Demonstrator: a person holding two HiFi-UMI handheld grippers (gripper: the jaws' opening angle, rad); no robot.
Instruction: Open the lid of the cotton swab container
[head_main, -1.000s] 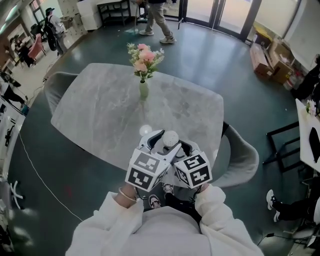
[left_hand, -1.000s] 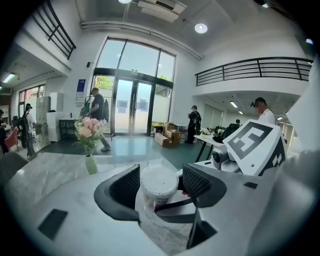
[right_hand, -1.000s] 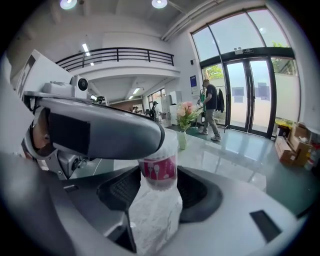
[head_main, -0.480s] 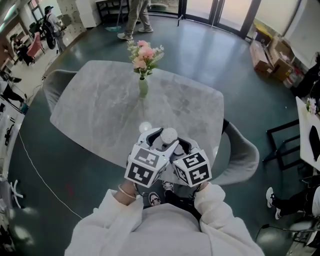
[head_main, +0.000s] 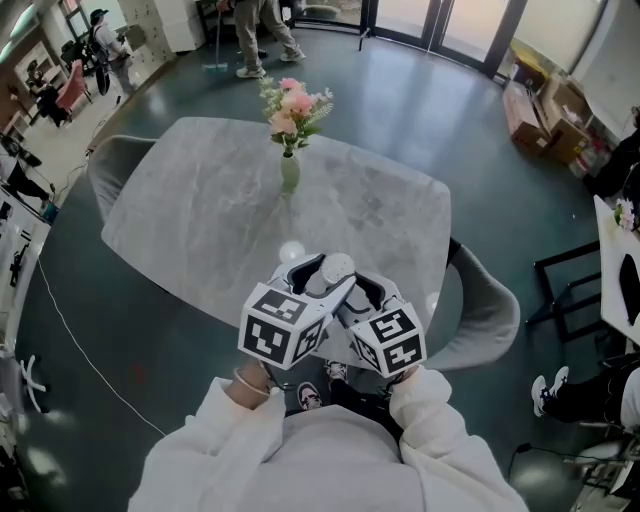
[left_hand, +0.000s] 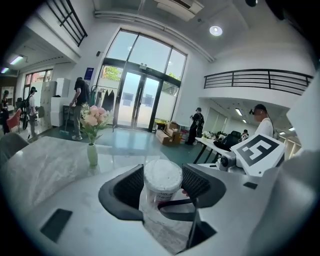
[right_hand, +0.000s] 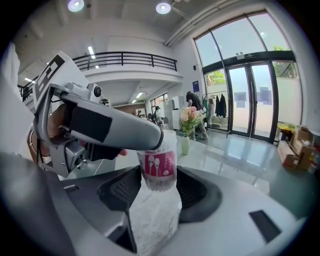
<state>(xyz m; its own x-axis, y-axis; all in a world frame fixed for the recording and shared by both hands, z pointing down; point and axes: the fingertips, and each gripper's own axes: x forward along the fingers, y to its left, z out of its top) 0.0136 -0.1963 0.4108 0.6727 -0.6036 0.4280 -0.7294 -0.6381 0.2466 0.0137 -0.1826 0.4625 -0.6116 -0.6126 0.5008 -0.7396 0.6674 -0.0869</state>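
The cotton swab container is a small clear tub with a pink label and white swabs showing at its top. It is held above the near edge of the grey marble table. My left gripper is shut on its upper part; in the left gripper view the container sits between the jaws of the left gripper. My right gripper is shut on the labelled body. In the right gripper view the container stands between the jaws of the right gripper, with a left finger across its top.
A green vase of pink flowers stands at the table's far middle. A small white round spot shows on the tabletop just beyond the grippers. Grey chairs flank the table. People walk by the glass doors.
My left gripper has twisted, and its marker cube has swung left and down. The right gripper and the container have stayed in place. People at the back have walked left.
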